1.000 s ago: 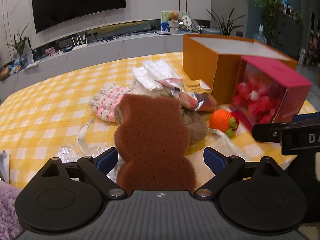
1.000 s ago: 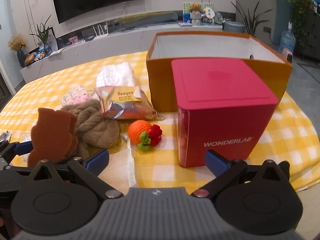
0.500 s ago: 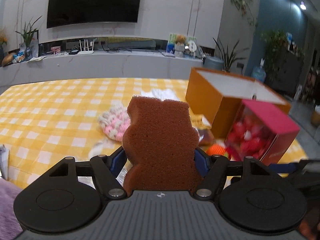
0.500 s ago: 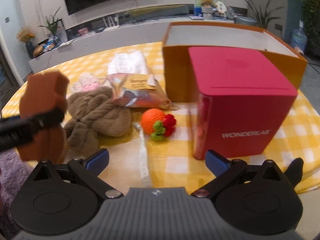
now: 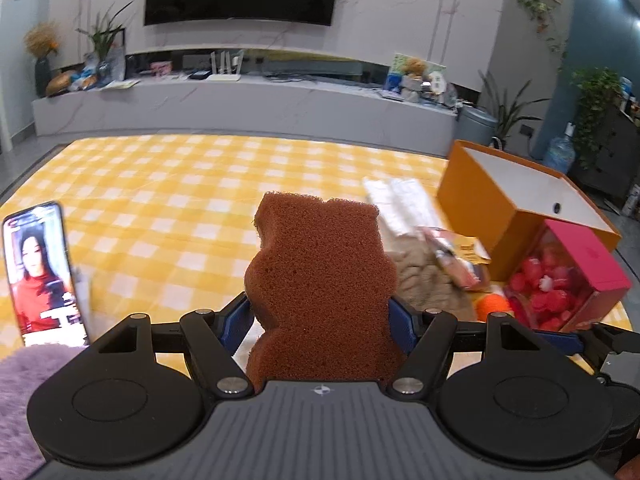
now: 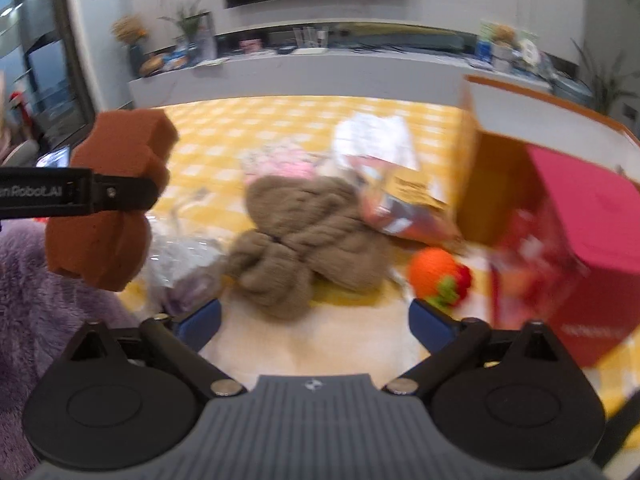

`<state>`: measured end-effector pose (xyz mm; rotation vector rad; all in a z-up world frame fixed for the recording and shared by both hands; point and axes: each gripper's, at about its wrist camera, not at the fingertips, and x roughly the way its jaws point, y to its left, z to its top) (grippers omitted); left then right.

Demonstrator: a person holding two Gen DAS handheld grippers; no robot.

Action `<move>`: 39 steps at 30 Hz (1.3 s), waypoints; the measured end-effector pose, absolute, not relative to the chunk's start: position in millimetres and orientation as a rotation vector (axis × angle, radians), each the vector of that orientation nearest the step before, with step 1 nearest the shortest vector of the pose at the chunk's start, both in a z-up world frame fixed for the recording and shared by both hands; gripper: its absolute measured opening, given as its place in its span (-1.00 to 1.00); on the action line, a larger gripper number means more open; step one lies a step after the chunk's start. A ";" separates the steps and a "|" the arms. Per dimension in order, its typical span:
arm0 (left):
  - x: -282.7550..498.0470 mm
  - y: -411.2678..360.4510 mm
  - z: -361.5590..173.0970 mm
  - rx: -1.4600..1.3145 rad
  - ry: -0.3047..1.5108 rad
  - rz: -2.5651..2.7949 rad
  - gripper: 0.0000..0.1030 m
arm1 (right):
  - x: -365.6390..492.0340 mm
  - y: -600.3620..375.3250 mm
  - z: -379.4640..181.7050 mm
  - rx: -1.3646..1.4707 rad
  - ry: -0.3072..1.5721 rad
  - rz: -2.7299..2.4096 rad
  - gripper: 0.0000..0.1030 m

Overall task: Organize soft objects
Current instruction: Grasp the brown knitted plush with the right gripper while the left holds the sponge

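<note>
My left gripper [image 5: 320, 320] is shut on a brown bear-shaped sponge [image 5: 320, 280] and holds it upright above the yellow checked table [image 5: 168, 216]. The sponge also shows at the left of the right wrist view [image 6: 112, 200], pinched by the left gripper's finger [image 6: 100, 196]. My right gripper [image 6: 316, 320] is open and empty, above a cream cloth, facing a brown knitted bundle [image 6: 304, 236]. An open orange box [image 5: 516, 204] stands at the right.
A pink box [image 6: 588, 248] stands in front of the orange box. An orange crochet fruit [image 6: 438, 276], a foil snack packet [image 6: 404, 204], white packets [image 6: 372, 140] and a pink crochet piece [image 6: 284, 164] lie around. A phone [image 5: 40, 272] stands at left. Purple fluffy fabric [image 6: 44, 320] is near left.
My left gripper closed on the sponge, lifted it off the table and swung left. My right gripper turned left toward the knitted bundle and stays open.
</note>
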<state>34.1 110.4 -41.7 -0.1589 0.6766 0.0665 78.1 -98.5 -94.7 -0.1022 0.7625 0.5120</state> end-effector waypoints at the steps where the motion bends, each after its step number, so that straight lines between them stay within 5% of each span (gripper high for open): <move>1: 33.7 113.8 -41.8 -0.165 0.674 0.075 0.57 | 79.3 -91.7 -94.5 -0.121 0.761 0.536 0.70; 14: 46.3 127.3 -58.4 -0.219 0.676 0.063 0.57 | 111.1 -25.8 -116.8 -0.413 0.690 0.568 0.61; 20: 54.7 127.8 -66.7 -0.242 0.707 0.051 0.57 | 115.4 -10.6 -135.0 -0.491 0.688 0.518 0.75; 30: 58.6 117.3 -68.3 -0.215 0.716 0.032 0.57 | 108.8 -25.6 -126.0 -0.477 0.643 0.506 -0.05; 39: 44.5 111.3 -52.9 -0.192 0.665 0.041 0.57 | 97.0 -47.6 -84.2 -0.360 0.581 0.586 -0.28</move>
